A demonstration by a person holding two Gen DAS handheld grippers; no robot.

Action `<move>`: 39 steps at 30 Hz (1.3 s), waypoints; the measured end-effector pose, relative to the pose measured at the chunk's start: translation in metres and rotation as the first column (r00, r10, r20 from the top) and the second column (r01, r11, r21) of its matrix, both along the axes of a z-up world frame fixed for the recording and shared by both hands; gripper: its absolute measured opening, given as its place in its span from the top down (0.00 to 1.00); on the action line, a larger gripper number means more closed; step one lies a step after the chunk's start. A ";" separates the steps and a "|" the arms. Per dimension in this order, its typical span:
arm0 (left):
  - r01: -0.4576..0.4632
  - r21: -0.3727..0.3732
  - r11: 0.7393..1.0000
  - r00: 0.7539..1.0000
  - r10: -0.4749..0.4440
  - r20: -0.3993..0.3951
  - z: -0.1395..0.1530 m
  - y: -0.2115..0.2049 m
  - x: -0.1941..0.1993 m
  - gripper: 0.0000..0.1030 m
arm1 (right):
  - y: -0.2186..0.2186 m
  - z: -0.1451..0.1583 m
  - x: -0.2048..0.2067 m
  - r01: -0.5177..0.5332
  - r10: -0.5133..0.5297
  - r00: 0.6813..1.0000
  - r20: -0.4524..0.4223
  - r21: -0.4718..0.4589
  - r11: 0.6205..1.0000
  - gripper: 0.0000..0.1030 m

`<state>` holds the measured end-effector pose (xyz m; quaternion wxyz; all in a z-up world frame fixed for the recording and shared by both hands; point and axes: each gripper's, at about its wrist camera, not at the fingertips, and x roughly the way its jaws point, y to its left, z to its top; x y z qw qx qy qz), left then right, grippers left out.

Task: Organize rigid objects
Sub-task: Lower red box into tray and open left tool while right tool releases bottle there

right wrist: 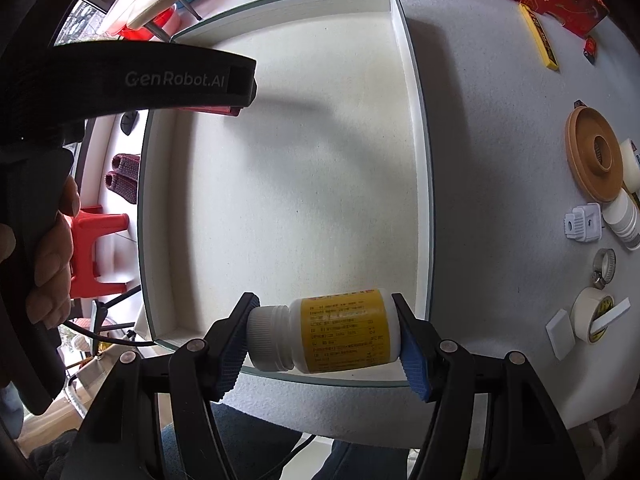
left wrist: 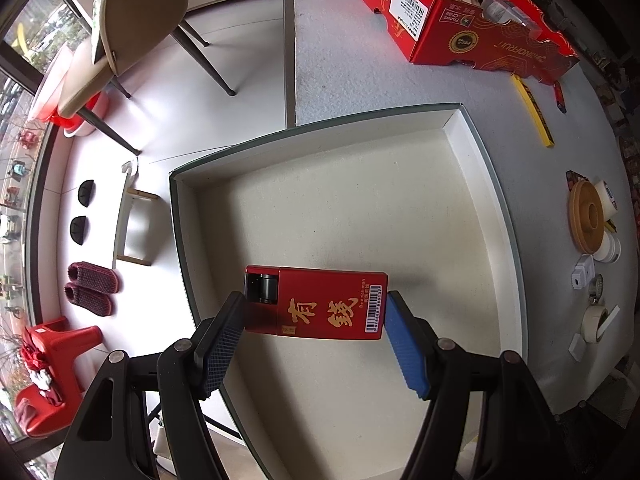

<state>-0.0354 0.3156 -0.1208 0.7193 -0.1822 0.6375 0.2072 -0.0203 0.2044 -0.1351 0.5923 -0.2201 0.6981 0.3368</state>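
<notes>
Black jaws with blue pads on the left gripper (left wrist: 314, 330) clamp a red lighter box (left wrist: 316, 303) endwise, hanging over the near-left part of the white tray (left wrist: 486, 184). Beyond it sits a red carton (left wrist: 472, 46). Over the tray's near edge, the right gripper (right wrist: 324, 338) likewise pinches a yellow-labelled white bottle (right wrist: 326, 330) lying sideways, cap to its left.

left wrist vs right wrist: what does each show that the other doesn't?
Left wrist only: the left tool shut on a red box over the tray, plus a chair and slippers on the floor. Right wrist only: the right tool shut on a white bottle with a yellow label, and a hand on the other tool's handle. Both: the white tray, the wooden ring, the tape roll.
</notes>
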 end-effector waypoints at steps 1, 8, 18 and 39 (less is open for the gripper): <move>0.001 0.000 1.000 1.000 -0.001 0.000 0.000 -0.001 -0.001 0.29 | -0.003 -0.001 0.000 0.000 0.000 1.000 -0.010 -0.005 1.000 0.35; -0.006 0.008 1.000 1.000 0.006 -0.004 0.001 -0.004 -0.004 0.29 | -0.014 0.003 0.006 0.014 -0.014 1.000 -0.019 -0.021 1.000 0.35; -0.051 0.036 0.998 0.999 0.051 0.011 0.003 0.019 0.005 0.29 | 0.015 0.024 0.045 0.043 -0.045 0.996 0.075 0.026 0.999 0.35; -0.094 -0.050 0.994 0.994 0.097 0.055 -0.001 0.030 -0.013 0.14 | 0.011 0.038 0.029 0.001 -0.006 0.985 0.173 0.032 0.999 0.15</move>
